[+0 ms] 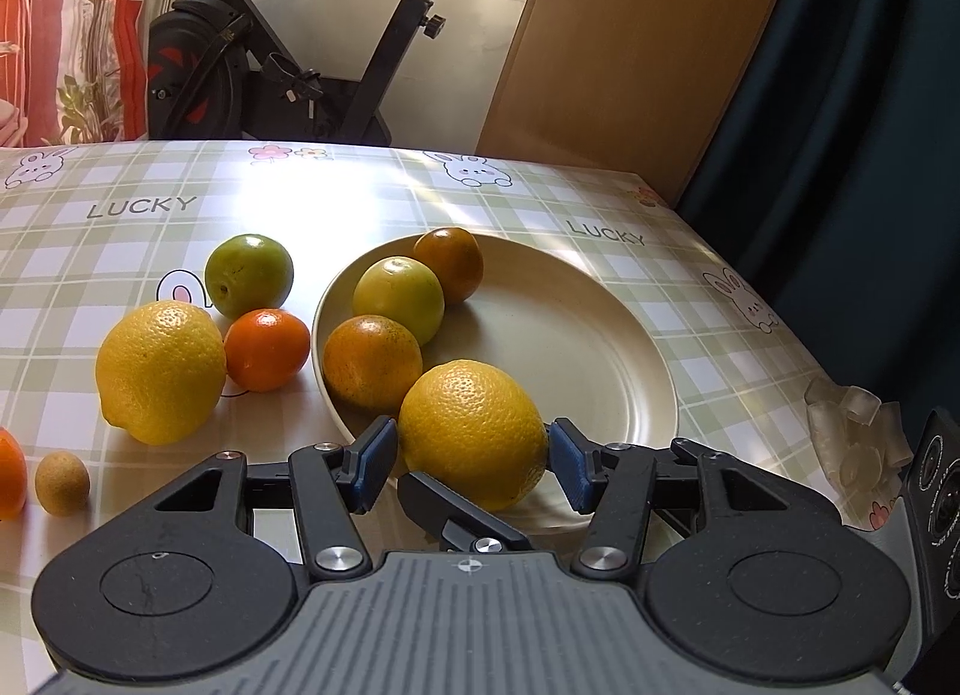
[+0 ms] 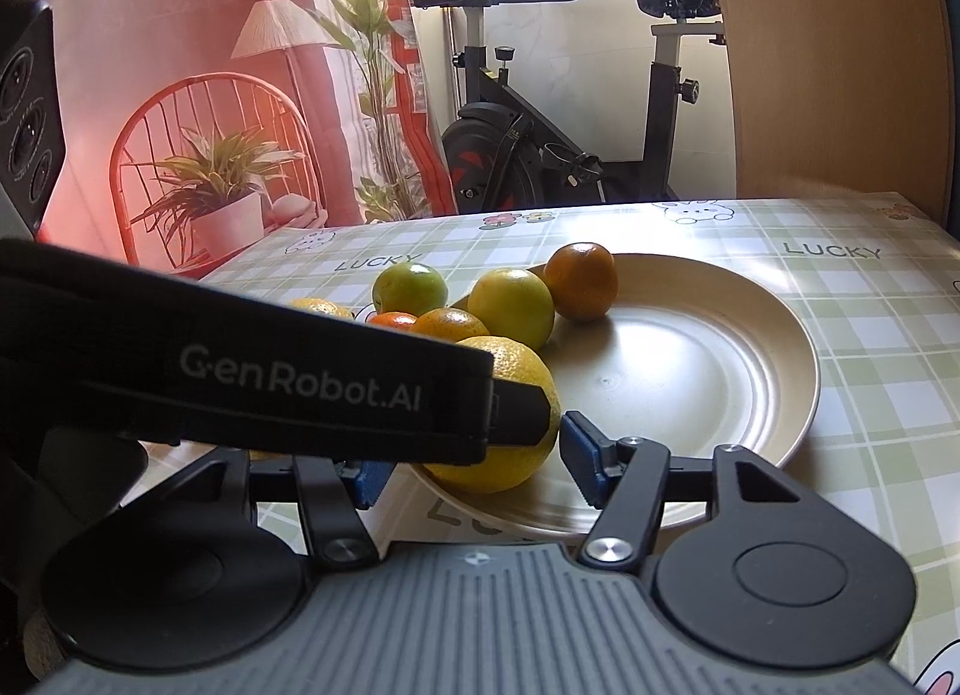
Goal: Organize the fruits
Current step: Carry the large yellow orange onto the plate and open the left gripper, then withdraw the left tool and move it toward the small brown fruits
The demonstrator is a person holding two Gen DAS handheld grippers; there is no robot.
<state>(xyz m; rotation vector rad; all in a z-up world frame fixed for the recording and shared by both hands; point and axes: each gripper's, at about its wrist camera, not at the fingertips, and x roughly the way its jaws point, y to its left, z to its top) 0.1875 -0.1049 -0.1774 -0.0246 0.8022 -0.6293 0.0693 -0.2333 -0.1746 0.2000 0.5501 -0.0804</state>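
Clearly the left gripper (image 1: pixel 473 458) clasps a lemon (image 1: pixel 474 431) over the plate (image 1: pixel 600 359) rim.

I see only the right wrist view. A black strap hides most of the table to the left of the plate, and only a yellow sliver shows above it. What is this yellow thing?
Observer: The left wrist view shows it whole. It is a lemon lying on the tablecloth, outside the plate.
Operator: Does it lie alone there?
Observer: No, a small orange mandarin sits against its plate side and seems to touch it.
Operator: Is there anything more toward the near table edge?
Observer: Yes, a small brown round fruit, apart from the lemon.
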